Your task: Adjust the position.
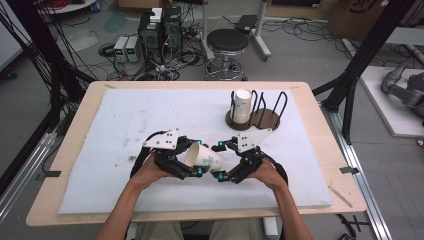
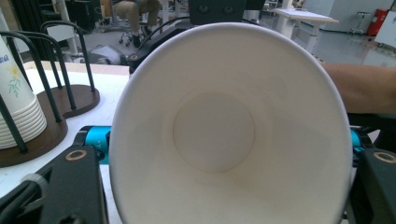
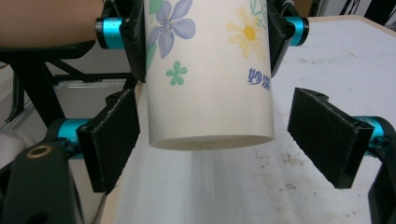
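A stack of cups (image 1: 242,105) stands in a wire rack (image 1: 264,111).

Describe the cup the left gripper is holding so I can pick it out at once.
On the white mat, near its front edge, the left gripper clamps a paper cup lying on its side. Unlike the upright cup stack in the wire rack, it is single, held in mid-air.

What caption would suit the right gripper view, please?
Open right tongs flank the base of a flowered paper cup gripped by the left tongs.
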A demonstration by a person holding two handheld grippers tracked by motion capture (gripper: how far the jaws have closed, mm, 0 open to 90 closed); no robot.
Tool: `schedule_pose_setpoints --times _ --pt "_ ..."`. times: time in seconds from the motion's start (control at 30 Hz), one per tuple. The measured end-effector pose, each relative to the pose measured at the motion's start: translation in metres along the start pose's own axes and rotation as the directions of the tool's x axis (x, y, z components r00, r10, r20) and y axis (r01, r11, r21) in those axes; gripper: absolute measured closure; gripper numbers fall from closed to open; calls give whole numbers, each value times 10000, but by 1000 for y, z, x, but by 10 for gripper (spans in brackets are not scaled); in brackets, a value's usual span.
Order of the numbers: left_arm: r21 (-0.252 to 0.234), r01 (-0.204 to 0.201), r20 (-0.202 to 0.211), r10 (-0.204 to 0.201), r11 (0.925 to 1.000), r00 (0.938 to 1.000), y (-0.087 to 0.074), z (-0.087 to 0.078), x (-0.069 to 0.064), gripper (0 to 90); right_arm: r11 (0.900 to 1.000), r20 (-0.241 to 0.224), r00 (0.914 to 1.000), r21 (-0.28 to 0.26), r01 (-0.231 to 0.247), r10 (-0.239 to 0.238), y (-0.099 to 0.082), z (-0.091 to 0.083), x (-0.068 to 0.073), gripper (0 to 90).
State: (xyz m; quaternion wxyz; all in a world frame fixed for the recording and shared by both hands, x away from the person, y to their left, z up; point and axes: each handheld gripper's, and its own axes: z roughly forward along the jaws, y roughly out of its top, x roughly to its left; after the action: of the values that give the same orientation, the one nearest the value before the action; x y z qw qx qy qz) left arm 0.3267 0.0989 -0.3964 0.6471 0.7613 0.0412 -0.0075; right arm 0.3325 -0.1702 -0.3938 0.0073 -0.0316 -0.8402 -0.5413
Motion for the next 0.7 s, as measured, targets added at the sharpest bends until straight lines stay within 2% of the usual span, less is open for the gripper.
schedule_pose_setpoints --times 0.2,0.3,0.37,0.47,0.5,0.53,0.63,0.67,0.7 --pt "194 17 -285 -11 9998 9996 0 -5 1 295 9996 403 9991 215 -166 158 -2 -2 0 174" --pt "379 74 -489 -56 9993 9988 1 -11 3 294 9990 851 9960 308 -310 283 -6 -5 1 174" --pt "647 132 -663 -89 9978 9978 2 -14 5 295 9982 1259 9910 338 -496 450 -9 -8 1 174" --pt "1040 256 -942 -158 9942 9954 3 -18 8 294 9959 1996 9769 316 -846 766 -16 -12 1 174" --pt "1245 331 -1057 -199 9917 9942 4 -20 11 293 9958 2096 9746 284 -873 795 -17 -13 1 174" --pt "1374 373 -1138 -217 9898 9933 4 -22 13 294 9942 2452 9647 236 -1054 964 -20 -16 1 174" --pt "1791 516 -1353 -273 9825 9904 6 -27 18 293 9890 3090 9419 238 -1457 1313 -28 -21 3 174" --pt "1950 564 -1454 -280 9792 9890 7 -29 19 293 9882 3224 9369 251 -1512 1352 -30 -22 3 174" --pt "2127 554 -1500 -234 9756 9884 8 -30 21 294 9869 3475 9270 247 -1595 1411 -33 -23 4 174"
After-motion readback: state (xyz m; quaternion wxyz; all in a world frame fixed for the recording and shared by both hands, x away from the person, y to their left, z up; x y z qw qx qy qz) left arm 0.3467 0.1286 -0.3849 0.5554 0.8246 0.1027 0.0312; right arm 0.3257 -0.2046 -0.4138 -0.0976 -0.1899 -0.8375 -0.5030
